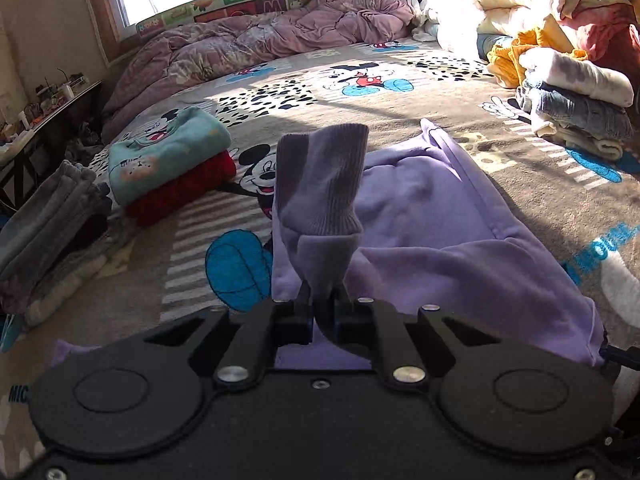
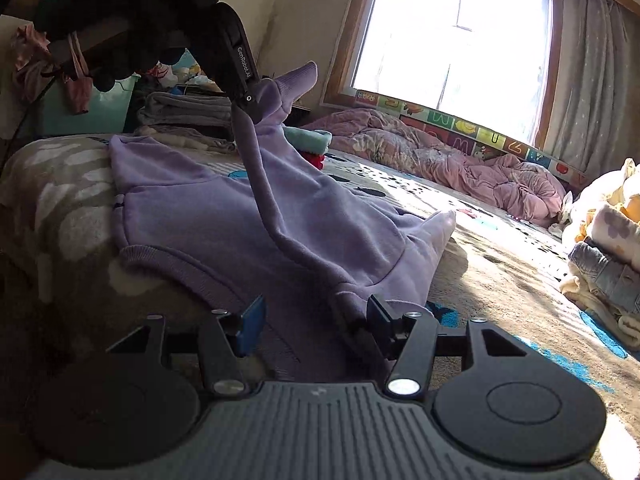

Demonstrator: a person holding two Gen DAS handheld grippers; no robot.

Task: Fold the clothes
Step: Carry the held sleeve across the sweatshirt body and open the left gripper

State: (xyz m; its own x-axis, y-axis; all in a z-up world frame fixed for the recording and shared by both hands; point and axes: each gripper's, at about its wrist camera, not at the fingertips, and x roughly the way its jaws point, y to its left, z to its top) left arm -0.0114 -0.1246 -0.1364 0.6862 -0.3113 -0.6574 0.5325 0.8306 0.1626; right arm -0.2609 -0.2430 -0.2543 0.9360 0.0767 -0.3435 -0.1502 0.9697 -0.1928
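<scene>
The lilac sweatshirt (image 2: 208,216) lies spread on the Mickey Mouse bedspread (image 1: 400,92), hem toward the near edge of the bed, with one sleeve (image 1: 320,184) pulled up off it. The left gripper (image 1: 323,312) has its jaws pinched tight on that sleeve just below the ribbed cuff, which stands up above the fingers; from the right wrist view the sleeve hangs from it in a long slack rope down toward the right gripper (image 2: 316,320). That one stands wide, and the sleeve's lower part lies against its right finger without being pinched, as far as I can tell in the shadow there.

What worries me: the hold is on a narrow bunch of cloth near the cuff, so a quick swing could let it slip out, or drag the whole body out of square and rumple the flat part. The slack length could also twist and land as a roll instead of lying flat across the chest. And the hem sits near the bed's edge, so a pull that way could slide it off.

Folded piles sit close by, a teal Mickey top on something red (image 1: 168,160) and a jeans stack (image 1: 576,116), which a wide sweep might knock.

Writing: "GenRobot.AI" on the left gripper's arm, blue letters "MIC" and "MOUSE" on the bedspread, and letters such as "W" and "U" on the alphabet panel (image 2: 460,128) under the window
</scene>
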